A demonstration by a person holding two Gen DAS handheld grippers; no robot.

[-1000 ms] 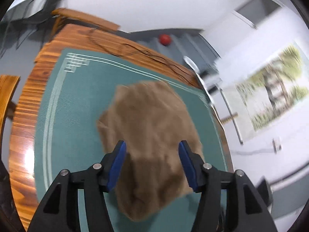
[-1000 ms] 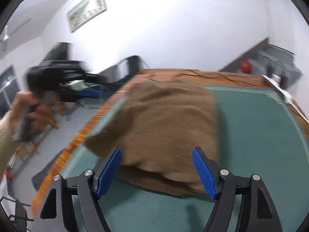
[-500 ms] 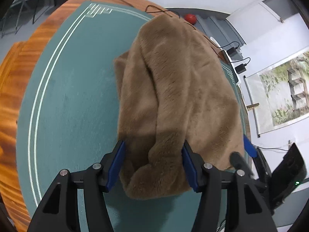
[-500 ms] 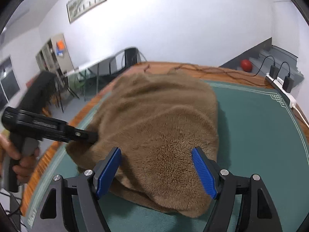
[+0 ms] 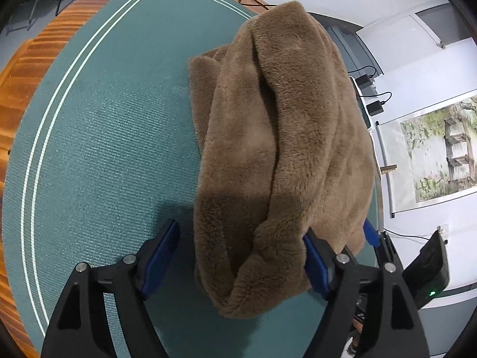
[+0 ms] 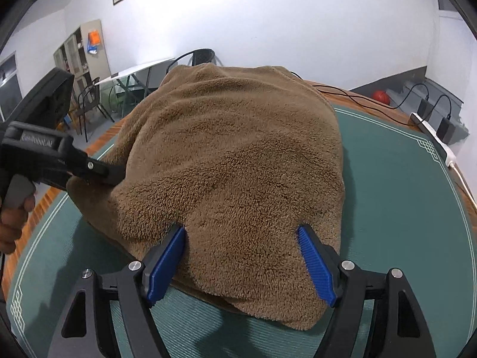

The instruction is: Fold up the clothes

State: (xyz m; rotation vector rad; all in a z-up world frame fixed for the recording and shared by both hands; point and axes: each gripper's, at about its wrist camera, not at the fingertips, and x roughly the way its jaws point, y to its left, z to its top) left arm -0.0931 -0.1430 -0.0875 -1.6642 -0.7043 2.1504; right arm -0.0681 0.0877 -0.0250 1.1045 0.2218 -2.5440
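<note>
Raised lettering reading "GenRobot.AI" is showing on the black body of the left gripper, hand-held.

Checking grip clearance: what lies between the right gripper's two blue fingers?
The brown fleece garment fills the right gripper, seen in the right wrist view.

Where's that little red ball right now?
In the right wrist view, the red ball sits on the floor at the far right, by the grey steps, beyond the wooden table and behind the brown fleece garment.
</note>
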